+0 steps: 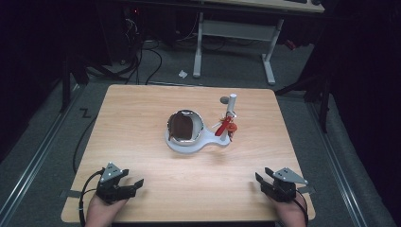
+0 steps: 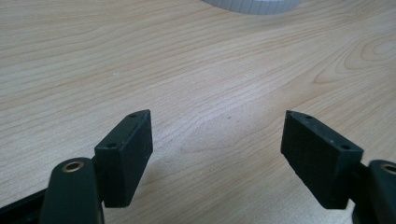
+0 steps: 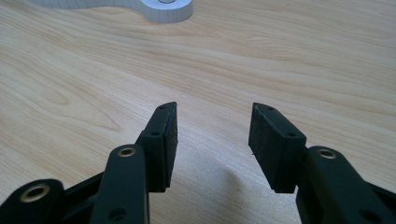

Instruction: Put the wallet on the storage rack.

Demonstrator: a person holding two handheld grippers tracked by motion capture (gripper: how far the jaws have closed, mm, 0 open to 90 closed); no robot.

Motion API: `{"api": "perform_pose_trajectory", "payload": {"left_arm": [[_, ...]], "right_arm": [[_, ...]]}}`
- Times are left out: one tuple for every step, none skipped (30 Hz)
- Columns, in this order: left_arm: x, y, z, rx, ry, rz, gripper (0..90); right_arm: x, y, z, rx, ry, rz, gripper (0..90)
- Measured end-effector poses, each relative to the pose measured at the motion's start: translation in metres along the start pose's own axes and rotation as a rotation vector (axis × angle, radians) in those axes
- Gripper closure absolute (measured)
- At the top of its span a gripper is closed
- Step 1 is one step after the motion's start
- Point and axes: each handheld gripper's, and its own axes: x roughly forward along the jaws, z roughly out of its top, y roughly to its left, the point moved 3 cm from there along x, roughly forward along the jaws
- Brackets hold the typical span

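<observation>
1. Left gripper: at the near left edge of the table, held in the person's hand, pointing inward across the board. In the left gripper view its jaws stand wide apart over bare wood, nothing between them. Released.

2. Right gripper: at the near right edge, also hand-held and low over the surface. In the right gripper view its jaws are parted with only wood grain between them. Released, empty.

3. Work piece: a white stand sits near the table's centre, well apart from both grippers. It carries a shiny metal bowl with a dark interior, and on its right side an upright white post with a red part attached. What the red part is cannot be told.

4. Step in hand, as judged: a rest position; nothing is grasped or touched.

5. Next move, as judged: a forward reach with open jaws toward the stand, the right gripper being nearer the post and red part, the left nearer the bowl.

6. Surface: light wooden table, otherwise bare.

7. Room: dim, grey floor, loose cables beyond the far edge, and a white desk frame behind.
</observation>
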Motion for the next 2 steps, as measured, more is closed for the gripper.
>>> {"api": "perform_pose_trajectory", "payload": {"left_arm": [[0.0,0.0,0.0,0.0,0.0,0.0,25.5],[-0.0006,-0.0002,0.0008,-0.004,-0.008,0.001,25.5]], "right_arm": [[0.0,0.0,0.0,0.0,0.0,0.0,52.5],[-0.0005,-0.0007,-0.0004,0.005,0.001,-0.001,52.3]]}}
